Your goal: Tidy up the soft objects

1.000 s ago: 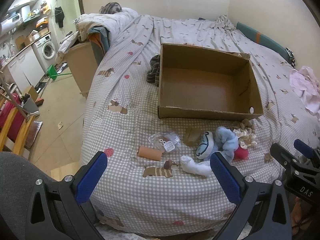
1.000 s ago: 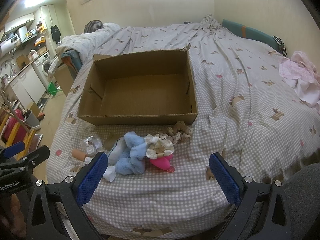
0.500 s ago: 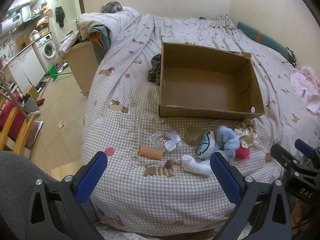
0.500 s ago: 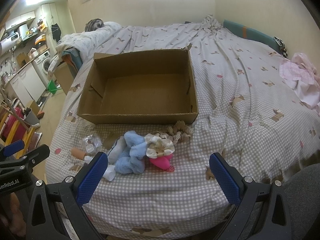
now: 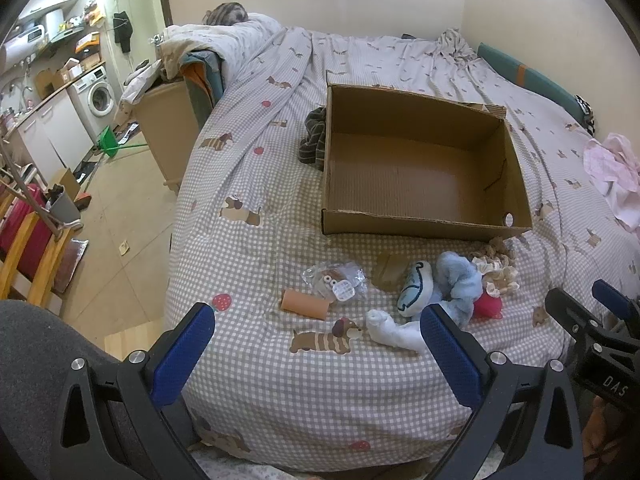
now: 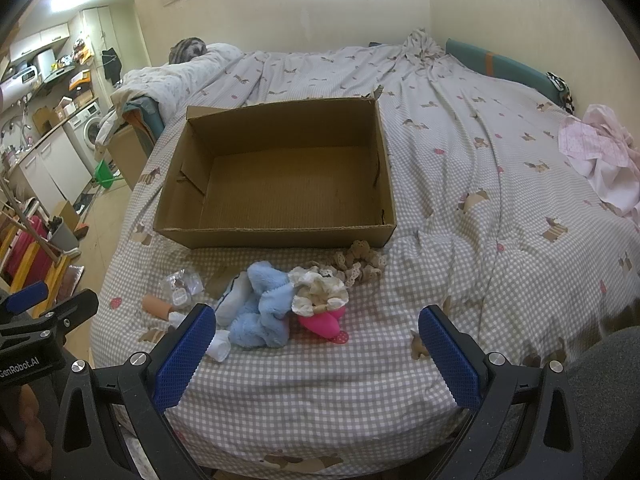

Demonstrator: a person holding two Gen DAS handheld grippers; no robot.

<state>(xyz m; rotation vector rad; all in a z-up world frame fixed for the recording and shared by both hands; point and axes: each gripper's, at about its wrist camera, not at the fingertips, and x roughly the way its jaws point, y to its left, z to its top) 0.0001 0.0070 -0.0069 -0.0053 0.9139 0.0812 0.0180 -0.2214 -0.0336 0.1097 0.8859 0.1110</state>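
A heap of soft things lies on the grey-and-white checked bedspread [image 6: 460, 184] just in front of the open brown cardboard box [image 6: 276, 178], whose inside shows only bare corrugated floor. In the heap, a fluffy light-blue plush piece [image 6: 264, 308] sits in the middle, touching a cream frilly scrunchie [image 6: 318, 292] that rests on a bright pink item [image 6: 322, 322], mostly hidden beneath it. A beige lace scrunchie [image 6: 358, 264] lies against the box's near right corner. A white rolled sock [image 5: 394, 330] is partly cut off by the blue pad of the left tongs [image 5: 318, 354] in the left wrist view, and by the right tongs [image 6: 316, 354] in the other. A white-and-blue stuffed pouch [image 5: 416, 290] leans on the plush. Further left lie a clear crinkled plastic bag [image 5: 338, 280], its contents too small to make out, and an orange-tan cylinder [image 5: 304, 304]. Both tongs hover wide apart, holding nothing, near the bed's foot edge. A dark striped cloth [image 5: 314, 140] peeks from behind the box's left wall, largely hidden. A pink-and-white garment [image 6: 600, 160] lies at the bed's right edge, cut by the frame.
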